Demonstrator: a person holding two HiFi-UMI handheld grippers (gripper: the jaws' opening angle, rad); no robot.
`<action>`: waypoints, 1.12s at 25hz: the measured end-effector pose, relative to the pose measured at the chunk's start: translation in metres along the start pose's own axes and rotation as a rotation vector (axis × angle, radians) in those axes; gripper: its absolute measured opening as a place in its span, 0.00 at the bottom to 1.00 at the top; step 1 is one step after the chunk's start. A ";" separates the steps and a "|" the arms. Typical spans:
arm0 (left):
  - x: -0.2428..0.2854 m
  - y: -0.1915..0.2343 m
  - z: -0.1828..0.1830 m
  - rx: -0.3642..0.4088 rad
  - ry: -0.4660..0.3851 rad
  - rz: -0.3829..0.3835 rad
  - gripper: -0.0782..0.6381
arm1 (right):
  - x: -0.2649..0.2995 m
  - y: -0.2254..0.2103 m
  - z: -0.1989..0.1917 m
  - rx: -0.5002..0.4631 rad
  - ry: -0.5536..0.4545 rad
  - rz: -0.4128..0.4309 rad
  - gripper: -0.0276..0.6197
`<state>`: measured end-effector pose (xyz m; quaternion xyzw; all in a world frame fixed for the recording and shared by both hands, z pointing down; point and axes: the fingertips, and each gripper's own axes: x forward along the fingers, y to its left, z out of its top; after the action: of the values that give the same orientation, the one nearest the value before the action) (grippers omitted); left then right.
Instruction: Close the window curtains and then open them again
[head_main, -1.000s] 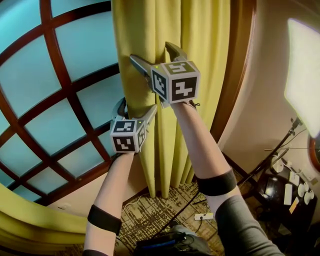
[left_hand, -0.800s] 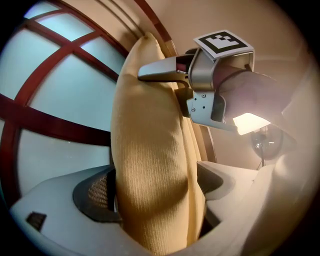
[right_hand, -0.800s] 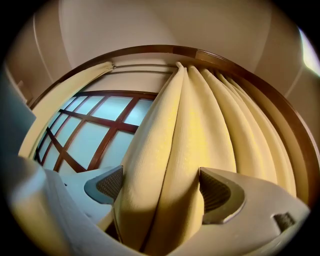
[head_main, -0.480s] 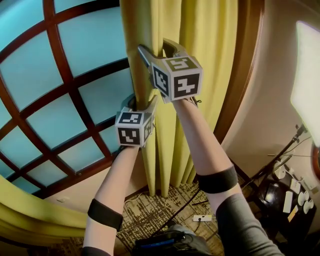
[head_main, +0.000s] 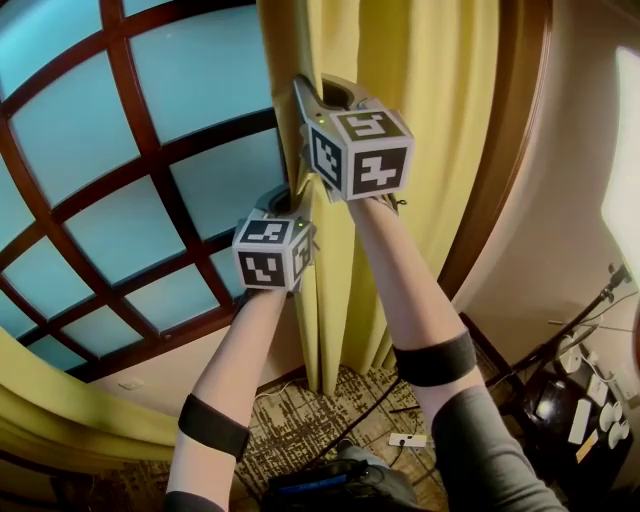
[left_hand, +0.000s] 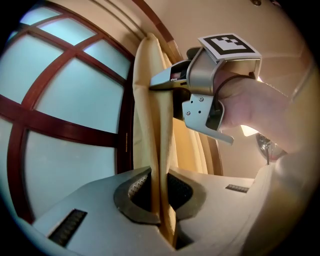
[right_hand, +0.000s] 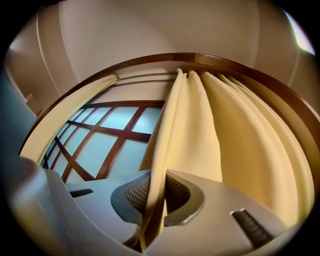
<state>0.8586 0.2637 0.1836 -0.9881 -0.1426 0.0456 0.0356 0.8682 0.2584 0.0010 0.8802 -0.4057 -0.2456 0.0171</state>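
A yellow curtain (head_main: 410, 110) hangs gathered at the right side of a lattice window (head_main: 130, 150) with dark wooden bars. My right gripper (head_main: 312, 98) is the upper one and my left gripper (head_main: 288, 205) sits just below it, both at the curtain's left edge. Both pairs of jaws have just been closing, with that edge between them. In the left gripper view the left gripper (left_hand: 161, 202) pinches the folded curtain edge (left_hand: 150, 100), and the right gripper (left_hand: 159, 86) bites the same fold higher up. In the right gripper view the right gripper (right_hand: 151, 200) clamps the curtain (right_hand: 240, 140).
A second yellow curtain (head_main: 60, 410) is bunched at the lower left. The curved wooden window frame (head_main: 505, 170) borders the right curtain. Below are patterned carpet, cables and a power strip (head_main: 408, 439). A light stand (head_main: 575, 320) and small gear stand at the right.
Both grippers went from wide open around the curtain's edge to shut on it. The hands stayed at about the same place on the curtain.
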 end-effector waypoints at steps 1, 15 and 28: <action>-0.001 0.004 0.000 -0.010 -0.006 0.008 0.12 | 0.002 0.003 0.000 -0.009 -0.005 0.006 0.09; -0.079 0.075 0.008 -0.061 -0.040 0.144 0.11 | 0.035 0.109 0.025 -0.116 -0.052 0.092 0.09; -0.215 0.159 0.053 -0.010 -0.105 0.295 0.11 | 0.074 0.262 0.091 -0.233 -0.123 0.206 0.09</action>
<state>0.6928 0.0531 0.1351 -0.9947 0.0020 0.1012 0.0163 0.6836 0.0448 -0.0501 0.8095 -0.4627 -0.3412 0.1193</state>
